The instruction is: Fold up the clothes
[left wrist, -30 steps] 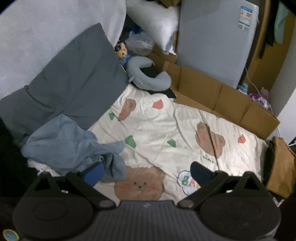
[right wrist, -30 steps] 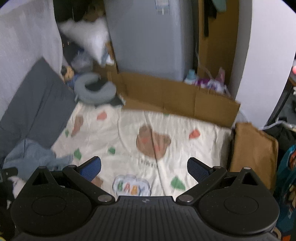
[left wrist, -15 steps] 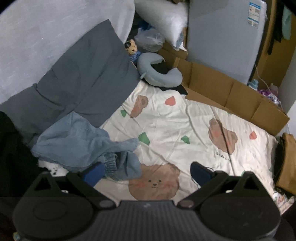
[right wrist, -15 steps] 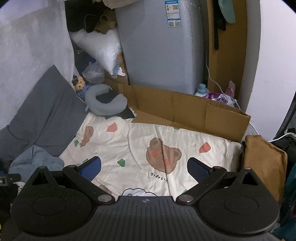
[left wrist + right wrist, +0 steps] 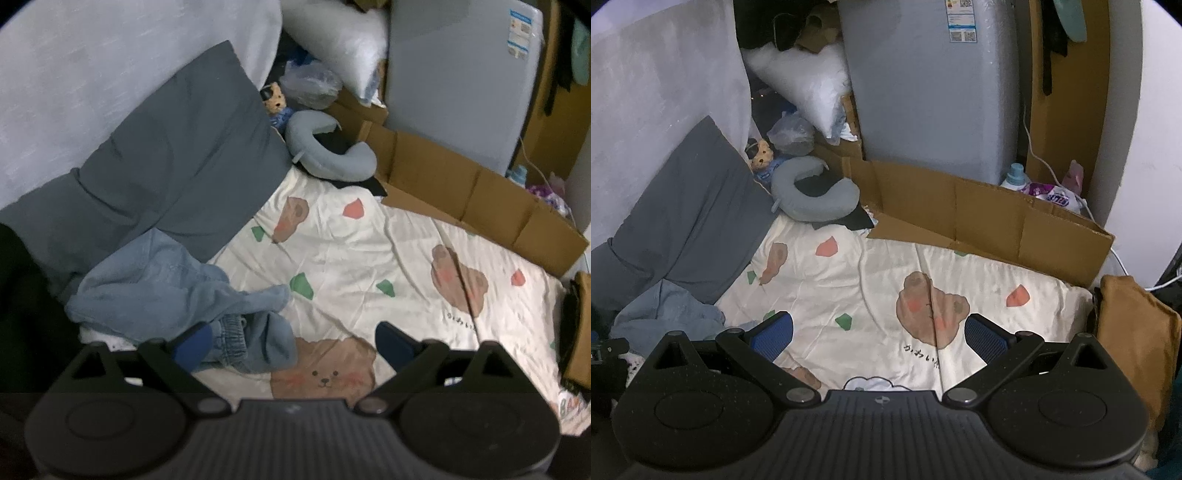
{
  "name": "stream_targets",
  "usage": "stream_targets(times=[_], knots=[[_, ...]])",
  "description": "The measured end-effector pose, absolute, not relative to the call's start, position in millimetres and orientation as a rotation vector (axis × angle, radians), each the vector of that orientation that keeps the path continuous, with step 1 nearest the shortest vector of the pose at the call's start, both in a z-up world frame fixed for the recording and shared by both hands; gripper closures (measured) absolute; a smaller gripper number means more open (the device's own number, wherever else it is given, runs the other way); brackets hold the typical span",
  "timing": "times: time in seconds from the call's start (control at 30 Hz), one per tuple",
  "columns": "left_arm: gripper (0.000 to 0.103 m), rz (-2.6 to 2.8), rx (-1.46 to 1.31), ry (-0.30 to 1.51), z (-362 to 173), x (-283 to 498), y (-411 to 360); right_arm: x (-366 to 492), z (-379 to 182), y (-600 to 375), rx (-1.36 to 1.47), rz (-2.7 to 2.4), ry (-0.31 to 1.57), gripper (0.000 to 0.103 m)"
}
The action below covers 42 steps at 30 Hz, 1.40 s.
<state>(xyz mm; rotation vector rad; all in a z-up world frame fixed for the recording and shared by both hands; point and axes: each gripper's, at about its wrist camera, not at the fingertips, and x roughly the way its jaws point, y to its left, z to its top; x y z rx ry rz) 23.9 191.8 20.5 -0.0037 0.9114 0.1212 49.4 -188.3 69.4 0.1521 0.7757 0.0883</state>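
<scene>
A crumpled light-blue denim garment lies at the left edge of a cream bear-print blanket, its elastic waistband bunched near the front. My left gripper hovers open just above it, the left fingertip over the waistband, nothing held. In the right wrist view the same garment shows at the far left, and my right gripper hangs open over the middle of the blanket, empty.
A dark grey pillow leans on the wall at left. A grey neck pillow, a small plush toy and a cardboard sheet border the far side. A brown folded cloth sits at right.
Both views have shifted: the left gripper has moved left toward the denim garment, which now lies closer to its fingers. The right gripper has tilted up and steadied. Both stay open.
</scene>
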Motion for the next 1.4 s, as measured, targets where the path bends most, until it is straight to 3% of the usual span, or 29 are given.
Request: stream_targets(times=[0.3, 0.6, 1.4], knots=[[0.013, 0.137, -0.027, 0.936, -8, 34, 214, 77, 65, -186, 0.142, 0.114, 0.769, 0.001], [0.013, 0.166, -0.050, 0.925, -28, 40, 240, 104, 55, -180, 0.128, 0.197, 0.777, 0.001], [0.015, 0.348, -0.156, 0.856, -117, 51, 317, 199, -25, -132, 0.016, 0.504, 0.917, 0.002]])
